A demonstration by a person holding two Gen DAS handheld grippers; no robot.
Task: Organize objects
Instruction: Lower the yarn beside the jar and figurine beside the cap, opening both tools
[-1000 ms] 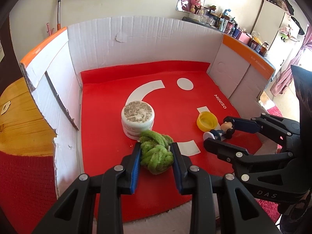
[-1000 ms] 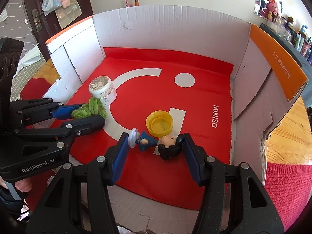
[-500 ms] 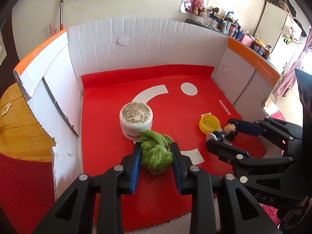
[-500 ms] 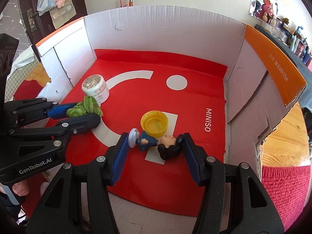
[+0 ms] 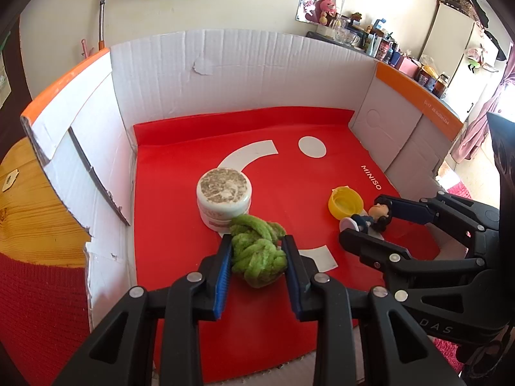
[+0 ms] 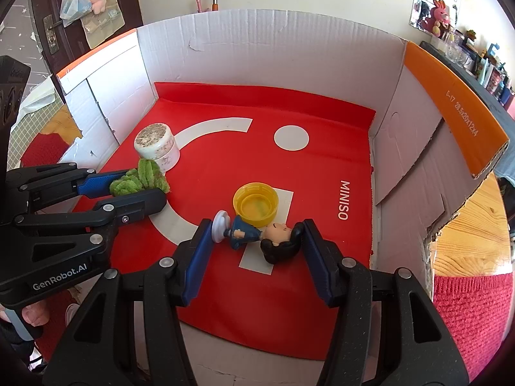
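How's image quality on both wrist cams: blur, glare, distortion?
Left wrist: sharp, no motion blur; strong fisheye bending of the cardboard box walls; window at the right edge blown out; green yarn ball crisp. Right wrist: also sharp; even daylight, soft shadows under the figurine and yellow cap; dark vignette in the corners.

Green knot (image 5: 257,254); yellow cap (image 5: 345,202); red mat (image 5: 289,173) (white shapes); blue fingers (image 5: 222,273).

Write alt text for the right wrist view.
The right gripper clamps a toy figure lying on a red mat beside a yellow cap. At left, the left gripper squeezes green yarn.
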